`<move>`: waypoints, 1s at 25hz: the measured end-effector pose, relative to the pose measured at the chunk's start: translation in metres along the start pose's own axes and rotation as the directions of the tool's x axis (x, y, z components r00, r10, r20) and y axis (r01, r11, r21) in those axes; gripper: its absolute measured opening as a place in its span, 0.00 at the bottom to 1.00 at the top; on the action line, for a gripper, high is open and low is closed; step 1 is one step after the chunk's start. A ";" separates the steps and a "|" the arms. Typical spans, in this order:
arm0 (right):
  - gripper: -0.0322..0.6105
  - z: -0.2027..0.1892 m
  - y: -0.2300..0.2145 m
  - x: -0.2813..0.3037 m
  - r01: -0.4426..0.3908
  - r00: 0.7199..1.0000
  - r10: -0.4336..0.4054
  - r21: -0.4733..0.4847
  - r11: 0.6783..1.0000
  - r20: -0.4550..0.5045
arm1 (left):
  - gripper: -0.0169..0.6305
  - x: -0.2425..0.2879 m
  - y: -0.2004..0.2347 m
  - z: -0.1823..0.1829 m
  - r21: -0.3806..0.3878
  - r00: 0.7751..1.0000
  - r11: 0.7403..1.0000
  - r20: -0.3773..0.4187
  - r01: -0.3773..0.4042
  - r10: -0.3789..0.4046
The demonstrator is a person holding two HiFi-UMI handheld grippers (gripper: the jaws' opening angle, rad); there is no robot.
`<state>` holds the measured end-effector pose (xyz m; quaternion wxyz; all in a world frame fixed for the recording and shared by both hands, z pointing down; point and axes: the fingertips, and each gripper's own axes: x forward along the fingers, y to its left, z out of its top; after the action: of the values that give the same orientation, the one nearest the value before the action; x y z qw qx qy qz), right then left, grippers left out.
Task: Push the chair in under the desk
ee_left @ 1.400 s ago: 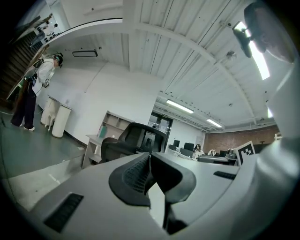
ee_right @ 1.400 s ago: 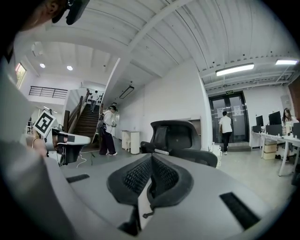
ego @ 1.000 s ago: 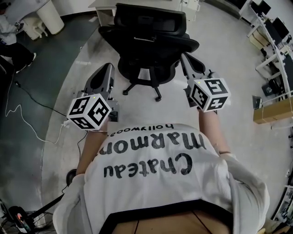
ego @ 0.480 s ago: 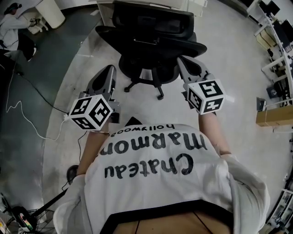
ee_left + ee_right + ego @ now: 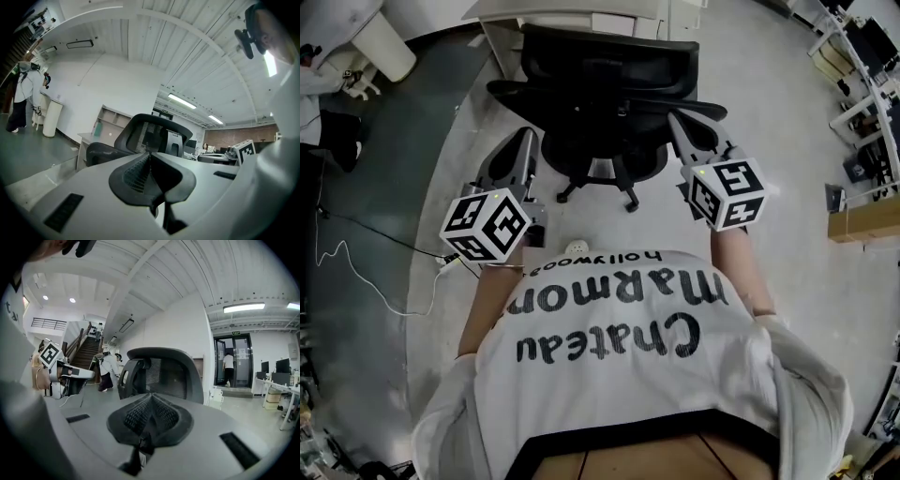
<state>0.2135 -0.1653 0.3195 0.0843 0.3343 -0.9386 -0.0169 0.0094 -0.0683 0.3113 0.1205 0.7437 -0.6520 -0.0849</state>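
In the head view a black mesh-backed office chair (image 5: 605,66) stands on its wheeled base (image 5: 598,185), facing a pale desk (image 5: 567,11) at the top edge. My left gripper (image 5: 525,139) is shut and empty, just left of the seat and below the left armrest. On the other side my right gripper (image 5: 678,120) is also shut and empty, its tip close beside the right armrest; contact cannot be told. The left gripper view looks over the shut left gripper (image 5: 150,157) at the chair (image 5: 152,133). From the right gripper (image 5: 151,397), shut as well, the chair back (image 5: 164,373) fills the middle.
A person in white (image 5: 323,70) and a white cylindrical bin (image 5: 380,42) are at the far left. A cable (image 5: 356,267) trails over the dark floor on the left. Desks with monitors (image 5: 862,66) and a cardboard box (image 5: 862,220) line the right side.
The chair and desk have come closer and lower in the head view as the person stepped forward. Both grippers stay shut and now flank the chair more closely.
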 end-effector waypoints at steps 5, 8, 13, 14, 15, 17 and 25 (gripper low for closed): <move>0.06 0.013 -0.017 0.014 0.062 0.998 -0.063 0.031 0.998 0.014 | 0.06 0.027 0.018 0.020 0.034 0.999 0.999 -0.012 0.034 -0.034; 0.06 0.015 -0.026 0.016 0.099 0.995 -0.099 0.024 0.995 0.006 | 0.06 0.040 0.023 0.027 0.035 0.998 0.998 -0.008 0.061 -0.060; 0.06 0.015 -0.042 0.017 0.072 0.996 -0.073 -0.028 0.997 -0.043 | 0.06 0.058 0.032 0.030 0.029 0.997 0.997 -0.014 0.072 -0.071; 0.08 0.013 -0.048 0.015 0.061 0.996 -0.063 -0.024 0.998 -0.065 | 0.06 0.060 0.033 0.030 0.023 0.997 0.997 -0.012 0.072 -0.071; 0.14 0.010 -0.054 0.013 0.053 0.994 -0.054 -0.016 0.998 -0.091 | 0.06 0.062 0.034 0.030 0.018 0.997 0.997 -0.011 0.072 -0.072; 0.23 0.002 -0.066 0.010 0.041 0.987 -0.041 -0.004 0.999 -0.154 | 0.06 0.066 0.036 0.029 0.010 0.997 0.997 -0.012 0.075 -0.074; 0.40 -0.020 -0.072 0.015 -0.082 0.941 0.073 -0.013 0.997 -0.331 | 0.06 0.078 0.036 0.028 -0.009 0.996 0.997 -0.027 0.080 -0.080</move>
<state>0.2504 -0.2298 0.3350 0.2456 0.2939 -0.9233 0.0301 -0.0219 -0.1516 0.2970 0.1288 0.7698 -0.6197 -0.0823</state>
